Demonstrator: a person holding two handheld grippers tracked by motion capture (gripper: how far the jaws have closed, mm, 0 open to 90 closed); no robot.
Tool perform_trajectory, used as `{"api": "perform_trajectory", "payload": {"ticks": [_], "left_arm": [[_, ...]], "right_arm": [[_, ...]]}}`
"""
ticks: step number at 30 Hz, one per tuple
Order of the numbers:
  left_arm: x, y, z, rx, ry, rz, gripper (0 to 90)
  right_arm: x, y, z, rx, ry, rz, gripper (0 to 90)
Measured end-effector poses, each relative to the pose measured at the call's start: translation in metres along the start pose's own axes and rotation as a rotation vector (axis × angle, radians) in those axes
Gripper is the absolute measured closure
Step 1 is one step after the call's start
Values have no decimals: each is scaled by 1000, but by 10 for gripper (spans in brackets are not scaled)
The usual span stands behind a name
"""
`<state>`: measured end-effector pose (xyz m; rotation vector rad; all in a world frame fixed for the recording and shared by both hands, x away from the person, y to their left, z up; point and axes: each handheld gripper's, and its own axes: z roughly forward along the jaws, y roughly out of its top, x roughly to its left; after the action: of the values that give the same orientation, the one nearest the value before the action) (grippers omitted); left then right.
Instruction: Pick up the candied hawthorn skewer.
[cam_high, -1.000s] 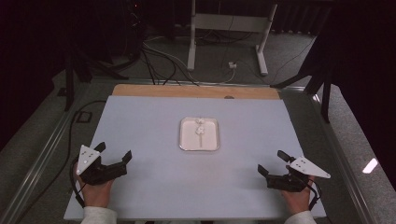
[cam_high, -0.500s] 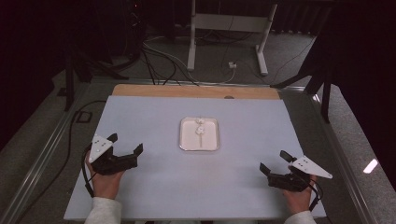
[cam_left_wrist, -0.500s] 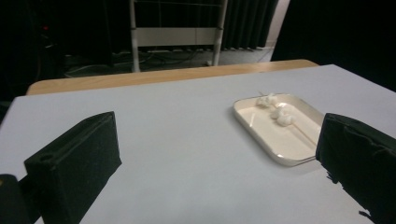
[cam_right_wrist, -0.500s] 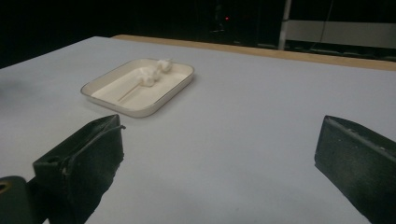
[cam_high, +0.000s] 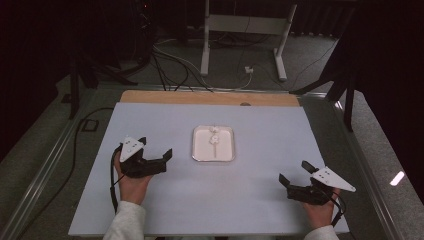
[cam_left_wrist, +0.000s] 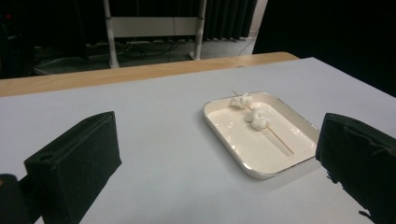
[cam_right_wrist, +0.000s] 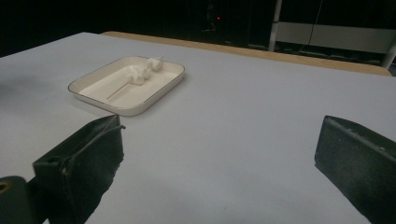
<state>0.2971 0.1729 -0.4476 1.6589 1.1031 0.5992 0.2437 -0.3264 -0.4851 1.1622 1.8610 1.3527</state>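
The wide pale grey-blue table top (cam_high: 210, 200), edged at its far side by a light wooden strip (cam_high: 210, 98), carries everything. Near its middle lies the small white rectangular tray with rounded corners and a thin dark rim (cam_high: 196, 150). Inside that tray a thin wooden skewer (cam_high: 215, 149) lies lengthwise, and two white lumps, soft-looking like marshmallows (cam_high: 214, 136), sit on the skewer's far half, one at the tray's far wall and the other just nearer along the stick.

The left black hand-held gripper with its grey three-cornered plate (cam_high: 154, 157) is to the left of the tray, near it but apart, jaws spread wide with nothing between them; in the left gripper view the tray (cam_left_wrist: 219, 133) shows between the two jaws, toward the right one. The right black hand-held gripper (cam_high: 296, 172) sits well apart from the tray, to its right and nearer the person, jaws likewise spread and empty, the tray (cam_right_wrist: 98, 100) far off at the upper left of its view.
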Motion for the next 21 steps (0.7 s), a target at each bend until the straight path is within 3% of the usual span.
{"api": "perform_trajectory", "payload": {"ticks": [4,12,21], "left_arm": [[-6,1,13,18,-18,-9,7],[-20,5,40,60,-38,17,7],[-31,8,66,108,-37,24,7]], "right_arm": [[0,0,0,3,-1,4,11],[0,0,0,7,0,2,12],[0,0,-1,5,-3,-1,12]]}}
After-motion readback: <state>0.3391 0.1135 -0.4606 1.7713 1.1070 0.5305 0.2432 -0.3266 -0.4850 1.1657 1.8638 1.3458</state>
